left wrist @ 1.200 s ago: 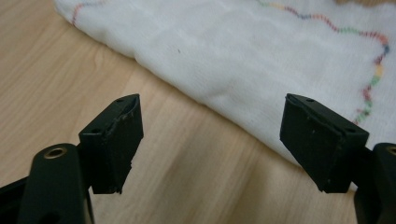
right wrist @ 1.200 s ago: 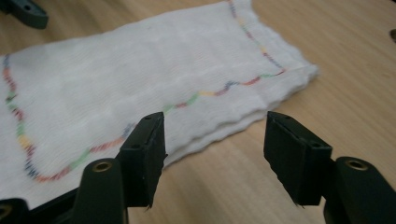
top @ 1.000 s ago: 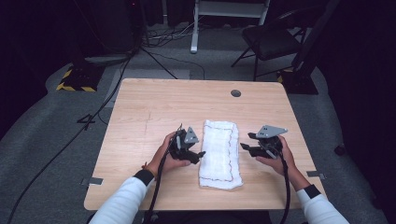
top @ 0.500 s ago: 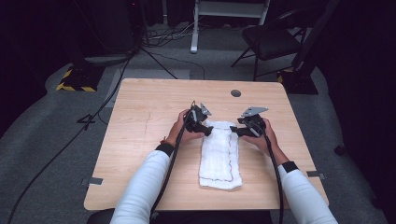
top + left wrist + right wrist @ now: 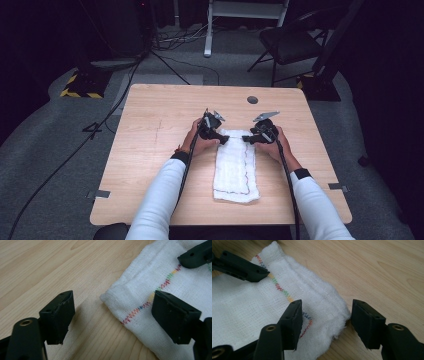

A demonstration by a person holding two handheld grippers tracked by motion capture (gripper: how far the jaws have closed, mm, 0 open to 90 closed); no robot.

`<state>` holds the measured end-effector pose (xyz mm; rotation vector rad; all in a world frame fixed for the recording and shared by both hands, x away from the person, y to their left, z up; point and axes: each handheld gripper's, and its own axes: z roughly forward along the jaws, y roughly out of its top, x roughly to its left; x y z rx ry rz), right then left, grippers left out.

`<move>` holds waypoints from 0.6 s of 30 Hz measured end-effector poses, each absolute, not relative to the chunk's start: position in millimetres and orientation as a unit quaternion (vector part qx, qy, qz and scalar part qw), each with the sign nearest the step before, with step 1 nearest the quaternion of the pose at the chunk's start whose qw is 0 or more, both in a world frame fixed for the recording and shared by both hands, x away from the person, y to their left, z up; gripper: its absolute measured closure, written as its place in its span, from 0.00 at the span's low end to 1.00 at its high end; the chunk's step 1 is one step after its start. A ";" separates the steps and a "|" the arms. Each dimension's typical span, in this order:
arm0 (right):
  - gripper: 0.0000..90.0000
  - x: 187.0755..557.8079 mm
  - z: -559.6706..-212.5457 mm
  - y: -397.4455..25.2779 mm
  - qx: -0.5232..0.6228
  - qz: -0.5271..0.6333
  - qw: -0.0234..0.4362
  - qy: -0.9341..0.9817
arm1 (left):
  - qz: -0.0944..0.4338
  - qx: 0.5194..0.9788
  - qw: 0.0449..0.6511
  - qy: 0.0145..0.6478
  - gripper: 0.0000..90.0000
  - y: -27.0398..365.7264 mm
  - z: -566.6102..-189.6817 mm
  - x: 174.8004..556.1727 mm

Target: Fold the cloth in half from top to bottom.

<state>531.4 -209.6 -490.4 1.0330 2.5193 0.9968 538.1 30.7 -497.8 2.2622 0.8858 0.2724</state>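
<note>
Now both grippers sit at the far corners of the cloth (image 5: 234,167) on the table (image 5: 150,130).

From the left: the left gripper (image 5: 218,137) rests at the cloth's far left corner, jaws wide apart, one on bare wood, the other over the fabric, the corner (image 5: 110,296) lying between them unpinched; the cloth, white and folded into a long strip (rainbow zigzag stitching near its edge), lies lengthwise at the table's middle, reaching toward the near edge; the right gripper (image 5: 249,138) straddles the far right corner (image 5: 342,315), jaws wide too, one above the stitching, one on the wood just beside the fluffy edge.
</note>
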 end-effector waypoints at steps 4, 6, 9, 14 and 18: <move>0.51 532.0 -491.2 -211.2 0.353 0.345 0.116 0.862 | 0.093 0.880 0.344 0.314 0.28 31.7 -495.3 539.0; 0.67 530.5 -490.6 -210.7 0.348 0.354 0.103 0.862 | 0.079 0.885 0.344 0.305 0.44 29.3 -492.2 538.2; 0.77 528.4 -490.0 -209.2 0.343 0.356 0.093 0.865 | 0.062 0.888 0.349 0.294 0.64 28.8 -490.9 537.8; 0.89 526.3 -488.7 -206.2 0.337 0.355 0.100 0.866 | 0.057 0.891 0.349 0.286 0.83 28.0 -489.7 539.0; 0.93 526.2 -485.0 -201.9 0.332 0.351 0.138 0.865 | 0.092 0.895 0.331 0.286 0.88 23.0 -484.6 542.4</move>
